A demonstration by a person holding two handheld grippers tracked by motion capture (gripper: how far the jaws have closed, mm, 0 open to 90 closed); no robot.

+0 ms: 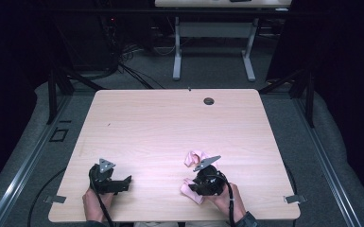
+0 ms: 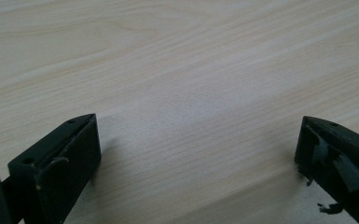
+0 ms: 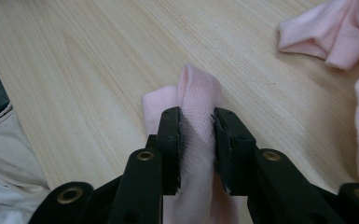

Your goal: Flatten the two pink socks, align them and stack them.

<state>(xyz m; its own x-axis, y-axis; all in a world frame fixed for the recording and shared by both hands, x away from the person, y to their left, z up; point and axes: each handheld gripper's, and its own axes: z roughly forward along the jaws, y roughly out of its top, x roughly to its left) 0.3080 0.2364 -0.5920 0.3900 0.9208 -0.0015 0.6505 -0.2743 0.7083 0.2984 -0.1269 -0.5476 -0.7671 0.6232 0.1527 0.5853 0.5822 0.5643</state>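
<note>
- While your right gripper (image 3: 196, 135) pinches a fold of the pink cloth (image 3: 196, 93), its jaws pressed onto the fabric from both sides, keep that squeeze steady so the ridge standing up between them does not slide out.
- Judging from the grip, the step in hand is lifting or drawing out this end of the cloth; move slowly and lift before you pull, so the fabric does not drag on the table (image 1: 170, 123).
- That cloth lies at the near right part of the table, partly under your right gripper (image 1: 207, 182), with one bunched end (image 1: 195, 157) just beyond the gripper and another end showing on its near left side.
- Watch that bunched end: it is crumpled and may trail or catch as you move.
- Your left gripper (image 1: 111, 182) rests well apart from the cloth, to its left near the table's front edge, jaws spread wide over bare wood with nothing between them.
- Bring it across if you need a second hold.
- A small round hole (image 1: 209, 100) sits far beyond the cloth, near the back edge.
- Nothing stands between the two grippers.
</note>
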